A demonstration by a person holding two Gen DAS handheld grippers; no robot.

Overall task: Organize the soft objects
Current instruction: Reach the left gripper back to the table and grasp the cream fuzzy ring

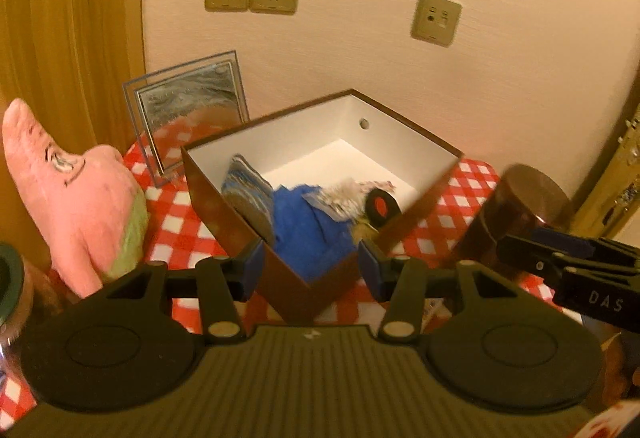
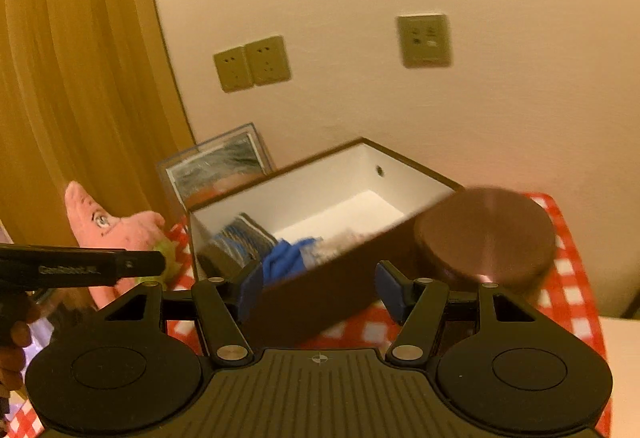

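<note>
Fingers, left gripper (image 1: 311, 265): blue pads (image 1: 253, 267) are held apart with nothing pinched; the near corner of the box is seen in the gap between them, contact not confirmed.
Fingers, right gripper (image 2: 320, 288): blue pads (image 2: 251, 288) are spread, nothing clamped; the box's near wall is framed between them.
Writing: "DAS" is read in pale letters on the right gripper's black body where it shows at the right edge of the left wrist view; a longer pale word on the left gripper's body in the right wrist view is too blurred to be read.
Box (image 1: 224, 206): brown outside, white inside, open-topped, set on the red-and-white checked cloth (image 1: 176, 222); one corner is pointed toward the near side, its long axis run from near left to far right, a round hole seen in its far wall.
Soft objects: a blue cloth (image 1: 308, 234), a striped blue-grey fabric (image 1: 248, 190) leaned against the left wall, and a pale patterned piece (image 1: 348, 194) are bunched in the box's near end; the far end is bare.
Pink plush (image 1: 76, 194): outside the box, to its left on the cloth, its pointed tip directed up and left.
Brown round container (image 2: 486, 234): just right of the box.
Picture frame (image 1: 188, 106): leaned up behind the box at far left.
</note>
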